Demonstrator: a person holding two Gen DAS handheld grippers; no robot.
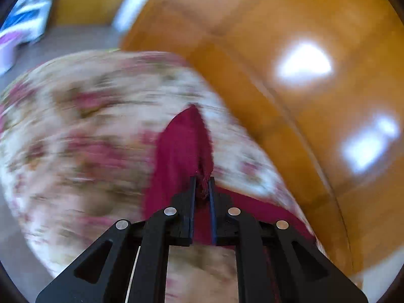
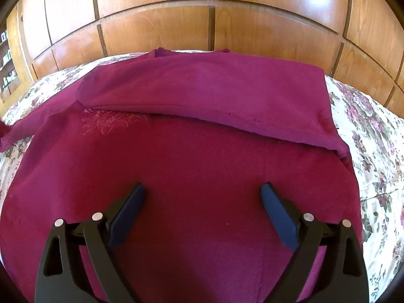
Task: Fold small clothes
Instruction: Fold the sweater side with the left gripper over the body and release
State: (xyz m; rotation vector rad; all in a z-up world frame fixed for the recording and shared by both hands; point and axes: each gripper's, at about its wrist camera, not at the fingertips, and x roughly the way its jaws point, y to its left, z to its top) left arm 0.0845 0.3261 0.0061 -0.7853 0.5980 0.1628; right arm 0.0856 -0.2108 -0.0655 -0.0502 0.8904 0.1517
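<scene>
Figure: folding a small garment on a bed. The dark red garment [image 2: 202, 166] lies spread across the floral bedspread [image 2: 373, 136], before a wall of wooden panels [image 2: 156, 32]. Its far portion is already turned over toward the near side, forming a lighter flap whose hemmed edge runs from left to right across the middle of the cloth; a faint embroidered motif shows just below that edge at the left.

The left claw [image 1: 202, 184] is closed on a pinched ridge of the red cloth, which rises from the bedspread to the claw tips as a narrow tent. The hold on an edge or corner probably serves to carry that part over the rest for the next fold. The left wrist view is heavily blurred, so which part of the garment is held cannot be told.

The right claw [image 2: 203, 192] stands wide open above the near, flat part of the garment, with nothing between its fingers. It points steeply down at the cloth, judged ready either to press the layer flat or to take a second hold.
</scene>
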